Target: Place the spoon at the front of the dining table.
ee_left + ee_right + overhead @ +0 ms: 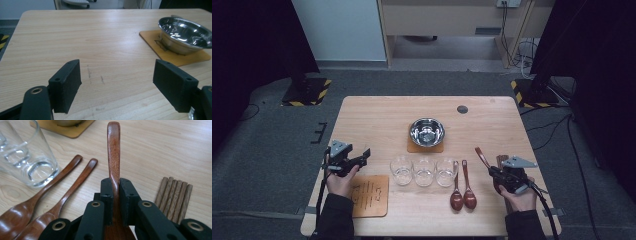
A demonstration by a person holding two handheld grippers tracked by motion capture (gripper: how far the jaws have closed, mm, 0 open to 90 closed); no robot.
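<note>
My right gripper [115,187] is shut on a dark wooden spoon [113,157], whose handle sticks out forward between the pads. In the high view this gripper [493,172] is at the table's right front and the held spoon [482,156] points toward the back left. Two more wooden spoons [456,192] [468,192] lie side by side to its left. My left gripper [364,156] hovers over the table's left side, open, with nothing between its fingers [66,82]. A steel bowl [427,132] stands on a wooden coaster [412,148] at the centre.
Three clear glasses [401,170] [424,171] [445,171] stand in a row in front of the bowl. A second wooden coaster [369,195] lies at the front left. A bundle of wooden sticks [173,195] lies right of my right gripper.
</note>
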